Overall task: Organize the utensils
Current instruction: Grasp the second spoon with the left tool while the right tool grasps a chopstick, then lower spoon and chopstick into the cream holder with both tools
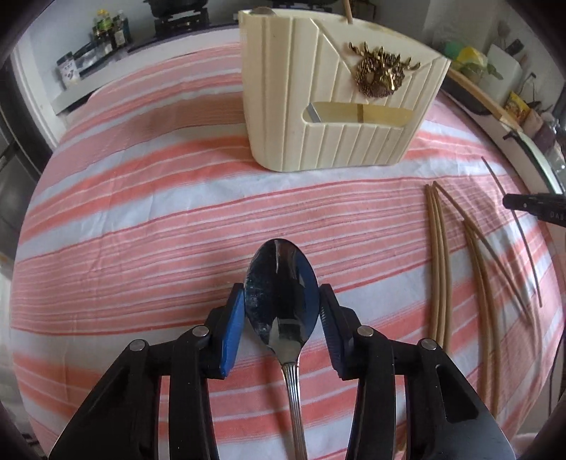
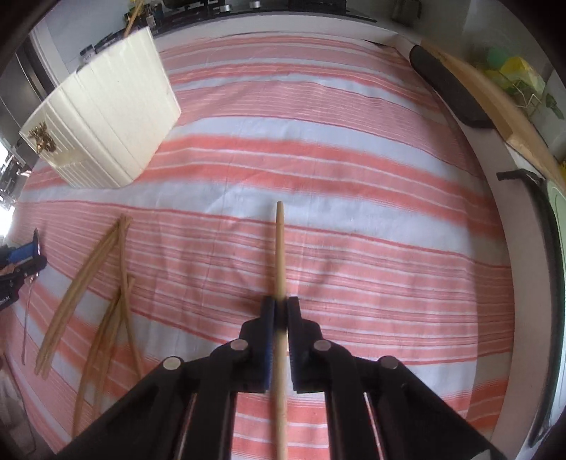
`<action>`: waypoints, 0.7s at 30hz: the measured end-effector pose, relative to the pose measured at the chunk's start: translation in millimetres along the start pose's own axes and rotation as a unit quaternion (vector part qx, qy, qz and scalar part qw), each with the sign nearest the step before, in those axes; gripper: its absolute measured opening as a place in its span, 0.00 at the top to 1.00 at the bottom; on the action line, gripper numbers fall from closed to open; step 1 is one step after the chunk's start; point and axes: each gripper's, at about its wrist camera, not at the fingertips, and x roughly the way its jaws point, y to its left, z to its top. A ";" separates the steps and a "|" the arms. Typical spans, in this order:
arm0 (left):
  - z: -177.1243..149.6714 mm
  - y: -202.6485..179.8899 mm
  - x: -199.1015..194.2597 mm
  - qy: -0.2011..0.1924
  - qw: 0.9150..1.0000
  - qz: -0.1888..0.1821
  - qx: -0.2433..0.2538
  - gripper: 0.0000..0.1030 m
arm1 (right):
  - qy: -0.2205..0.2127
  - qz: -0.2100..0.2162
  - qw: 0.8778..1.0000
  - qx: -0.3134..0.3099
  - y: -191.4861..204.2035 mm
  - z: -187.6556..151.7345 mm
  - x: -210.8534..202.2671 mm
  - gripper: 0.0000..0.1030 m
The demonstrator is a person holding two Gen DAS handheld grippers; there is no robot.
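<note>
My left gripper (image 1: pixel 282 300) is shut on the bowl of a steel spoon (image 1: pixel 281 293), whose handle runs back toward the camera, above the striped cloth. A cream utensil holder (image 1: pixel 336 95) with a gold ornament stands ahead at the far side; it also shows in the right wrist view (image 2: pixel 102 124). My right gripper (image 2: pixel 280 308) is shut on one wooden chopstick (image 2: pixel 279 254) that points forward over the cloth. Several loose chopsticks (image 1: pixel 438 262) lie to the right of the left gripper and show in the right wrist view (image 2: pixel 92 293) at lower left.
A pink-and-white striped cloth (image 1: pixel 141 230) covers the table. A chopstick (image 1: pixel 348 10) stands in the holder's top. A dark object (image 2: pixel 449 88) and wooden board (image 2: pixel 495 106) lie along the right edge. Bottles (image 1: pixel 109 32) stand on a back shelf.
</note>
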 end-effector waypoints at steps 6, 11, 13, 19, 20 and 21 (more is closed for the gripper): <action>-18.8 18.4 -63.2 -0.078 0.996 -0.035 -0.028 0.60 | -0.100 0.047 0.994 -0.011 18.9 -27.9 -79.9 0.93; -30.3 17.9 -108.6 -0.130 0.990 -0.044 -0.034 0.60 | -0.156 0.060 0.986 -0.023 40.6 -51.1 -131.2 0.93; -35.4 16.4 -121.8 -0.143 0.988 -0.047 -0.036 0.60 | -0.173 0.060 0.983 -0.024 48.9 -57.3 -140.7 0.93; -45.9 9.4 -144.0 -0.162 0.985 -0.039 -0.032 0.60 | -0.199 0.071 0.977 -0.022 54.7 -73.0 -158.8 0.93; -46.6 9.1 -146.3 -0.163 0.985 -0.037 -0.031 0.60 | -0.200 0.074 0.977 -0.020 55.0 -74.7 -160.3 0.93; -47.9 8.8 -147.6 -0.165 0.985 -0.034 -0.029 0.60 | -0.200 0.077 0.977 -0.018 55.1 -76.9 -162.6 0.93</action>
